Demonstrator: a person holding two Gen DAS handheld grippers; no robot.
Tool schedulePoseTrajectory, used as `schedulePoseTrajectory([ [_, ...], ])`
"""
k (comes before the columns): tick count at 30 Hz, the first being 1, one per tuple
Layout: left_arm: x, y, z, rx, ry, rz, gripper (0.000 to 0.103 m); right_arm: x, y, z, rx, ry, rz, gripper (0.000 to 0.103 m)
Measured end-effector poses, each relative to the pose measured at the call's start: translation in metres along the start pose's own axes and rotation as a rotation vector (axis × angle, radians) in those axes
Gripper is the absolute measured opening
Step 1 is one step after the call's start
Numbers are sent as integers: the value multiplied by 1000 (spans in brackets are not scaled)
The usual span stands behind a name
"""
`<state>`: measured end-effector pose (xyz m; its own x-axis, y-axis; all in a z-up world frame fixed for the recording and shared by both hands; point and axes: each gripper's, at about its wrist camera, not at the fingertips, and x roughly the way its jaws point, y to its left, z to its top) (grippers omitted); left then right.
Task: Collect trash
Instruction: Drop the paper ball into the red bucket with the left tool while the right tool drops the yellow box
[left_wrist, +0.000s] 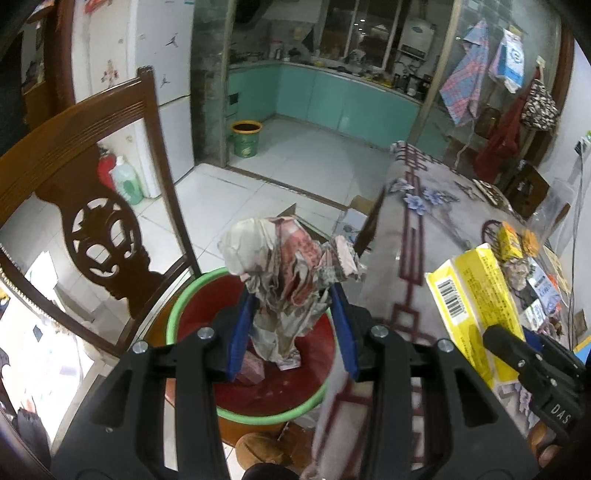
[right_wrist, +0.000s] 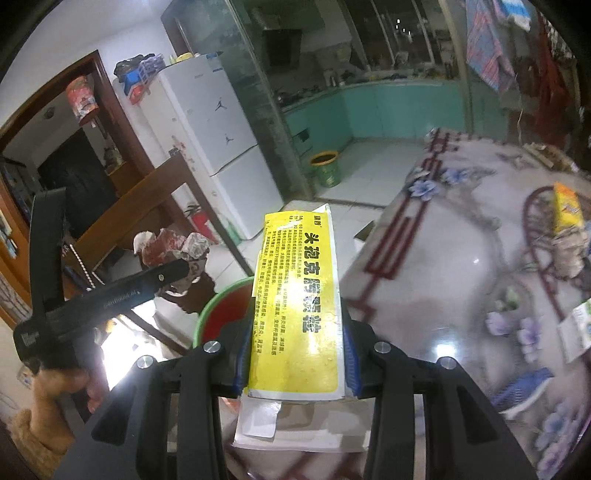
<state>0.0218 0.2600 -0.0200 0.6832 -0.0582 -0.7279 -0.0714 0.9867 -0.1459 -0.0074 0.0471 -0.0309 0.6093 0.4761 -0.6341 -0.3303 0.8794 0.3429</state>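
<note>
My left gripper (left_wrist: 291, 295) is shut on a crumpled wad of printed paper (left_wrist: 280, 258), which sticks up between the blue pads (left_wrist: 242, 328). It hangs right over a red bin with a green rim (left_wrist: 258, 415) that has small pink scraps (left_wrist: 253, 369) at the bottom. My right gripper (right_wrist: 297, 314) is shut on a flat yellow and white box (right_wrist: 295, 277), held over the table edge beside the bin's rim (right_wrist: 218, 299). In the left wrist view the box (left_wrist: 469, 295) and right gripper (left_wrist: 491, 332) show at the right; the right wrist view shows the left gripper (right_wrist: 177, 271) with the wad (right_wrist: 166, 243).
A carved wooden chair (left_wrist: 92, 147) stands left of the bin. A table with a floral cloth (left_wrist: 424, 229) lies to the right, with a yellow packet (left_wrist: 511, 240) and other litter on it. A green bucket (left_wrist: 245, 138) sits on the kitchen floor. A hand (right_wrist: 62, 384) holds the left gripper.
</note>
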Motion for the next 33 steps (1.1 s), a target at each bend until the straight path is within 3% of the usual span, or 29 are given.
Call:
schedulePoseTrajectory([
  [8, 4, 27, 1, -51, 4, 57, 40, 43, 10, 0, 88, 99, 102, 38],
  [14, 8, 31, -1, -56, 16, 61, 39, 65, 21, -4, 79, 144, 124, 38],
  [21, 9, 32, -1, -59, 24, 59, 39, 73, 33, -2, 38, 129, 112, 40],
  [22, 9, 32, -1, -59, 24, 60, 39, 73, 34, -1, 38, 122, 110, 43],
  [26, 10, 32, -1, -59, 24, 59, 39, 66, 31, 3, 34, 74, 82, 71],
  [33, 12, 25, -2, -51, 31, 48, 40, 26, 11, 3, 33, 6, 25, 71],
])
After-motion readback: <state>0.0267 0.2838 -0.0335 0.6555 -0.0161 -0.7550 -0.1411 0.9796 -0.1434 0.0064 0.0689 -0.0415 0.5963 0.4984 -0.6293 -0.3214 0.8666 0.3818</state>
